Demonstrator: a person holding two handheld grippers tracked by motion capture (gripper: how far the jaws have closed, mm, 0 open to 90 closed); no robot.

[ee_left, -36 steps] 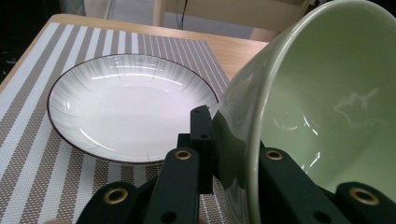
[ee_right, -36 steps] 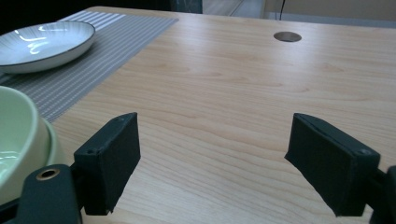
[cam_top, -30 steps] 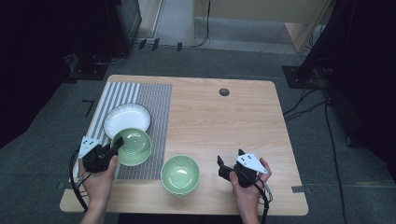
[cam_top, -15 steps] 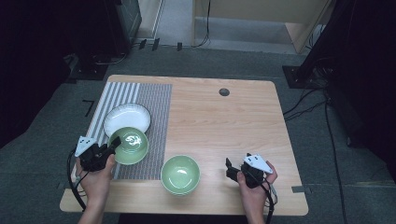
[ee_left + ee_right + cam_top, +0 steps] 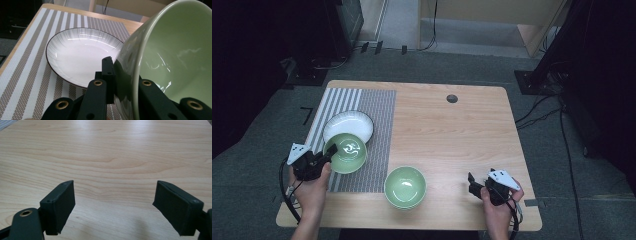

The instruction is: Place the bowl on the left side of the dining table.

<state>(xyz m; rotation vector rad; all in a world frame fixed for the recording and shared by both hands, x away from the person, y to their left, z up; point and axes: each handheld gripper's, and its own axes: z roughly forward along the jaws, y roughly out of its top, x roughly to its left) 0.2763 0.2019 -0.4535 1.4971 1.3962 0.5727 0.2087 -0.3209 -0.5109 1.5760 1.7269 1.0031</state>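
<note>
Since one second ago, my left gripper (image 5: pixel 326 155) has drawn the green bowl (image 5: pixel 345 153) a little toward me and to the left, and my right gripper (image 5: pixel 472 182) has moved back toward the near right corner of the table (image 5: pixel 452 130). My left gripper is clamped on the rim of this bowl: in the left gripper view one jaw presses the outer wall and the other sits inside, and the bowl (image 5: pixel 170 62) is tilted, its opening turned to the side. It hangs over the striped mat (image 5: pixel 362 107), just beside the white plate (image 5: pixel 348 125), overlapping its near edge as seen from above. My right gripper (image 5: pixel 113 207) holds nothing; its jaws stand wide apart over bare wood. A second green bowl (image 5: pixel 405 187) rests upright on the table near the front edge, between my two hands, just beside the mat's corner.
</note>
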